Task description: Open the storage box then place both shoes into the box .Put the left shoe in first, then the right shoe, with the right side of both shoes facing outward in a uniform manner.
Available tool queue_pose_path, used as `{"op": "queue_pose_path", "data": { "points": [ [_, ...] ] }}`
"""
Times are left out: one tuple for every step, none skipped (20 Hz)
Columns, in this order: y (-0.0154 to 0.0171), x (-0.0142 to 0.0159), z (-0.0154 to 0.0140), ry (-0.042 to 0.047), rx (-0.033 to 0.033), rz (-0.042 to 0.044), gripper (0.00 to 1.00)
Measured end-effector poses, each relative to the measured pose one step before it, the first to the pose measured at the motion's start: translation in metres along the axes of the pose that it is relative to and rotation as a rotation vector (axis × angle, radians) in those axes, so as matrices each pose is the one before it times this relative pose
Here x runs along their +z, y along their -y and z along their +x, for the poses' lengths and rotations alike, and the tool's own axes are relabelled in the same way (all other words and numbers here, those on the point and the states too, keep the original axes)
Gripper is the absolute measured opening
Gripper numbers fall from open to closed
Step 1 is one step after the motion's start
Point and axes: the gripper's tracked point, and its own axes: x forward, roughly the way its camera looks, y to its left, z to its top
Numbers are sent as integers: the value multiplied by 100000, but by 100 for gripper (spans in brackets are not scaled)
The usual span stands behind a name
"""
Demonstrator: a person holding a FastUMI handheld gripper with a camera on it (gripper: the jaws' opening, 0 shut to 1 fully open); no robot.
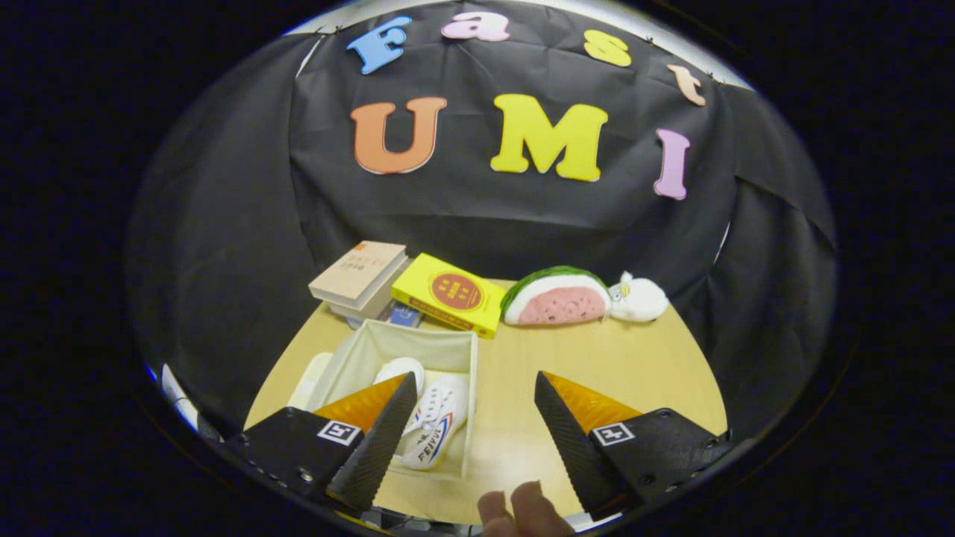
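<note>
On the table, going left to right, two books were stacked, then one yellow book, one melon toy and one small white toy were seen. Nearer, the open box was found by the left finger, with its lid laid just beside it. Two white shoes were counted inside the box, side by side. The claw was held wide open with nothing gripped, above bare table. One person's fingertips were seen below it. The job looked nearly done. Before the claw is lifted away, both shoes should be checked, so that they face the same way.
</note>
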Motion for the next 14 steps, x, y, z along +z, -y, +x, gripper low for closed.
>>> {"op": "queue_pose_path", "data": {
  "points": [
    [357, 810, -1002, 3416, -1, -476, 96],
    [621, 772, -851, 2941, -977, -315, 96],
    [833, 1114, -878, 3725, -1314, 414, 97],
    [424, 897, -853, 2695, -116, 305, 96],
    [666, 736, -725, 2279, -593, 403, 96],
    [650, 725, -741, 1806, -545, -146, 96],
    [597, 680, -619, 1682, -471, -224, 96],
    [655, 714, -557, 1800, -1093, -545, 96],
    [705, 765, -522, 2147, -357, -403, 96],
    [895, 715, -515, 2745, -1878, -562, 96],
    [872, 775, -287, 2866, -2108, -525, 96],
    [593, 680, -433, 1916, -639, -88, 96],
    [135, 532, -564, 972, 426, 678, 96],
    [298, 409, -428, 291, 27, 1221, 96]
  ]
}}
